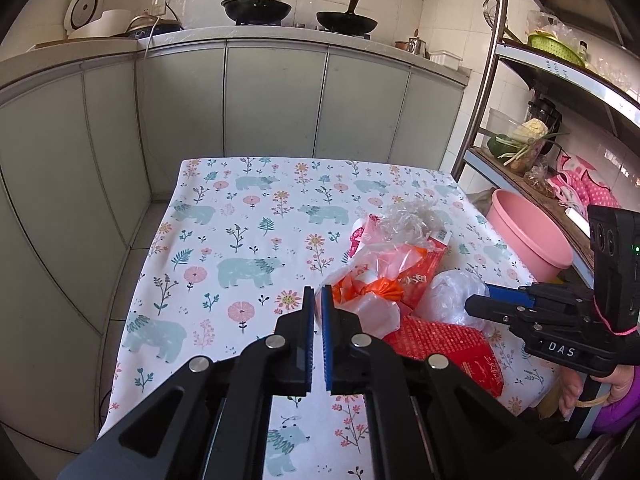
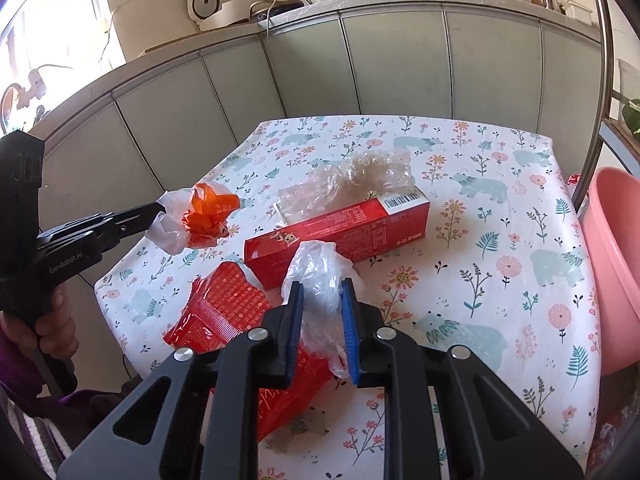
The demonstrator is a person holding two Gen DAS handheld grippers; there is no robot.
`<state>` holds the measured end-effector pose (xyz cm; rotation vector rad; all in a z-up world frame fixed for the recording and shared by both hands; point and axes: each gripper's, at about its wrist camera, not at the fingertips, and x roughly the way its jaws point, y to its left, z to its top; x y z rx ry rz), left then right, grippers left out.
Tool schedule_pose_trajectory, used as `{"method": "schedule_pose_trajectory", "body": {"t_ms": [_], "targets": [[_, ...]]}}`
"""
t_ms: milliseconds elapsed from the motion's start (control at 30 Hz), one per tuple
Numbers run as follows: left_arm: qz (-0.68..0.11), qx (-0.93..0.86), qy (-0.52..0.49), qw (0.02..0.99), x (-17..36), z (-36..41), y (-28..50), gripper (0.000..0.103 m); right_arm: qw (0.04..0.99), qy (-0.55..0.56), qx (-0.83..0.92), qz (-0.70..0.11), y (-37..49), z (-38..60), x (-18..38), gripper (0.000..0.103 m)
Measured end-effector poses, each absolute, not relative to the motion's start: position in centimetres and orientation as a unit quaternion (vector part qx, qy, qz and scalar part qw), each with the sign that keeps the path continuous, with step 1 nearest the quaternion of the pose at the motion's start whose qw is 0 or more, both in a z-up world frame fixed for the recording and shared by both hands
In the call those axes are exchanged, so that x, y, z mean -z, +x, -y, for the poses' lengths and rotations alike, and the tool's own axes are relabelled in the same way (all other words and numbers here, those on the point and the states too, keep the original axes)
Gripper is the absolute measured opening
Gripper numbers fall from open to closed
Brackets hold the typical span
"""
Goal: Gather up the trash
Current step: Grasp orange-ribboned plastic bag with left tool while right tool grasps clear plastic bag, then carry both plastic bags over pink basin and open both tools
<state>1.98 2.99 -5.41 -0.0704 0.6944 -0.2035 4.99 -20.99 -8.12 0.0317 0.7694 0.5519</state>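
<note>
My left gripper is shut on the thin edge of an orange and clear plastic bag. In the right wrist view that orange bag hangs from the left gripper above the table's left edge. My right gripper is shut on a crumpled clear plastic wad, both blue pads pressing its sides. From the left wrist view the right gripper sits against the same wad. A red carton, a crumpled clear wrap and a flat red packet lie on the table.
The table carries a floral bear-print cloth. A pink basin stands just off its right edge, below a metal shelf rack. Grey cabinets with woks on top run behind. A hand grips the left gripper's handle.
</note>
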Motion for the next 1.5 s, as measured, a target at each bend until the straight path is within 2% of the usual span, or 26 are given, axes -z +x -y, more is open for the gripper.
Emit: {"method": "schedule_pose_trajectory", "body": {"t_ms": [167, 467, 1033, 1500], "targets": [[-0.335, 0.103, -0.036, 0.936, 5.1, -2.7, 2.1, 0.003, 0.901, 0.019, -0.264, -0.345, 4.5, 21.7, 7.0, 0.014], [-0.307, 0.131, -0.041, 0.942, 2.8, -0.6, 2.3, 0.003, 0.927, 0.035, -0.235, -0.289, 3.6, 24.5, 4.5, 0.014], [-0.221, 0.205, -0.025, 0.953, -3.7, 7.3, 4.3, 0.003, 0.969, 0.041, -0.137, -0.203, 2.2, 31.1, 0.2, 0.014], [-0.188, 0.267, -0.010, 0.945, -6.7, 15.6, 6.3, 0.003, 0.990, 0.047, -0.023, -0.134, 1.0, 38.2, -2.8, 0.014]]}}
